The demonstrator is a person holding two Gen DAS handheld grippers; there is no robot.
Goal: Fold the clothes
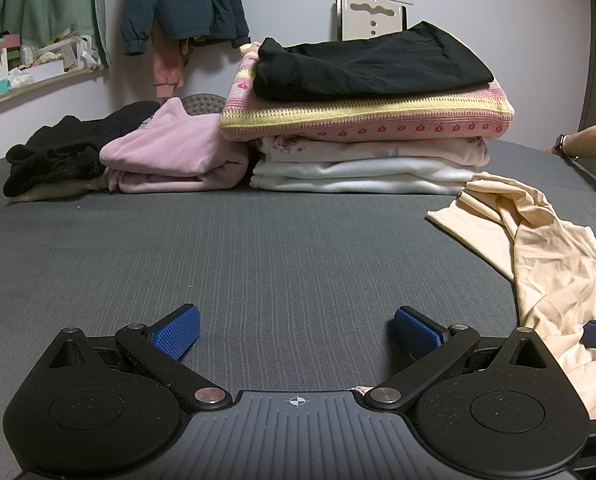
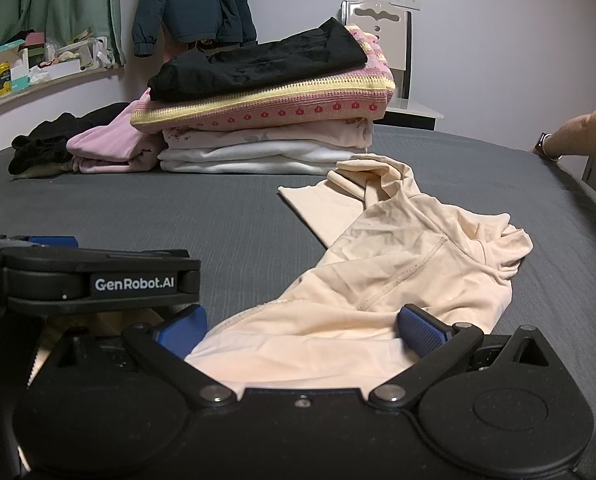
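Both grippers [image 1: 296, 330] [image 2: 303, 330] rest with fingers apart, the right straddling a crumpled cream top [image 2: 397, 264]; flattening it on the grey bed [image 1: 258, 248] should precede folding.

Folded stacks [image 1: 361, 120]: two. Loose garment [image 2: 397, 264]: one.

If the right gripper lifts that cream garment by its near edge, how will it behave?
Likely floppy: the cream garment lies creased and crumpled on the bed, so it should drape and trail. Probably light, since the fabric looks thin. The right gripper is open over its edge.
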